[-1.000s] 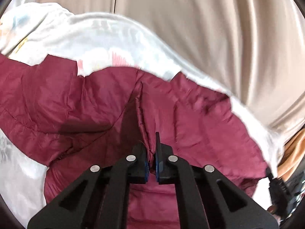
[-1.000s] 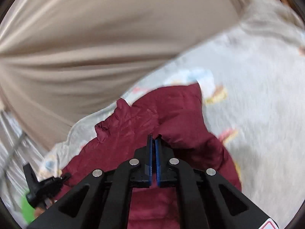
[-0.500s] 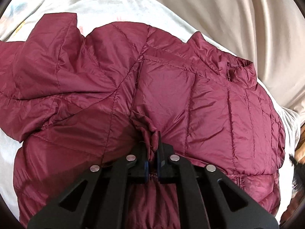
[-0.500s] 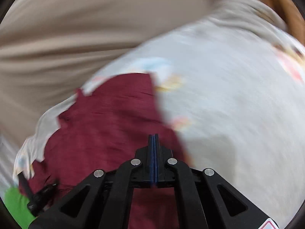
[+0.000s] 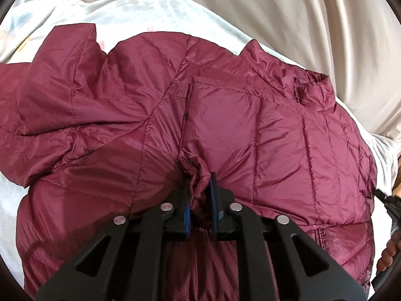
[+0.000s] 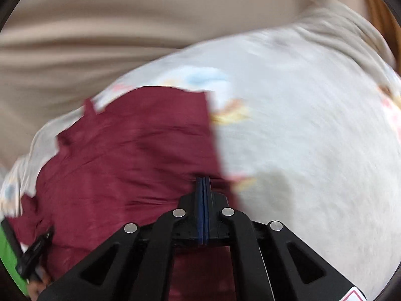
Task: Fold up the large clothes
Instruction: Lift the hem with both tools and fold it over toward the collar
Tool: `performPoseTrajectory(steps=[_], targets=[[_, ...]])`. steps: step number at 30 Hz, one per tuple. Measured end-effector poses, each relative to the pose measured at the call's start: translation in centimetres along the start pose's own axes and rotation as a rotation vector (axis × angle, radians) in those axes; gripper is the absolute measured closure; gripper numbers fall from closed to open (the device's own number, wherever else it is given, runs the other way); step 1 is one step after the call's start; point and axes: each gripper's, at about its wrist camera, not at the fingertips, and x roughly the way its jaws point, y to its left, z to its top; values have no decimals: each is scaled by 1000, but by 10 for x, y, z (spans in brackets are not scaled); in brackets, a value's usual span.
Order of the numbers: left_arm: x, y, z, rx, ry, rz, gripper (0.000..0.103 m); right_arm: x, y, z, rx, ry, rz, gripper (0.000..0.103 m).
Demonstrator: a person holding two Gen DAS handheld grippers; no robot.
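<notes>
A maroon quilted puffer jacket [image 5: 225, 125] lies spread on a white printed bedsheet [image 5: 150, 7], collar to the upper right, a sleeve bunched to the left. My left gripper [image 5: 200, 188] has its jaws slightly parted with a pinched fold of the jacket's fabric bunched between the blue pads. In the right wrist view, which is motion blurred, the jacket [image 6: 130, 155] lies to the left and my right gripper [image 6: 203, 183] has its pads pressed together at the jacket's right edge; whether fabric sits between them is not discernible.
A beige curtain [image 5: 300, 12] hangs behind the bed and also shows in the right wrist view [image 6: 125, 25]. The other gripper and a hand appear at the right edge [image 5: 391, 215] and at lower left [image 6: 32, 255]. Bare sheet [image 6: 313, 150] stretches right of the jacket.
The jacket has been drawn out and laid flatter across the sheet. My left gripper's jaws have opened slightly on the fold. My right gripper has swung sideways along the jacket's edge.
</notes>
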Motion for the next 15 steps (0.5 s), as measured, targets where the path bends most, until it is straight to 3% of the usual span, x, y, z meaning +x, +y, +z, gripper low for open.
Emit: performPoseTrajectory(steps=[3,5,7,10,12,14,15], targets=[[1,0,1,-1,-1,0,91,29,28,-6,-116,51,-42,103],[1,1,1,-4,-1,-7,91,41,18,-15,-84,65,-39,103],[2,2,1,-10,-1,-15,90,32,2,-16,5,47,-27,103],[-1,8,1,-30,-3,-27,90,13,13,-24,-22,39,-115,103],[-15,17,-1,-64,-5,-9,88,-1,26,-33,-40,48,-132,97],[-42,39,-3,-138,-25,6,77,-25,41,-59,-70,68,-83,97],[-58,53,-3,-181,-48,8,64,-33,47,-70,-83,70,-66,97]])
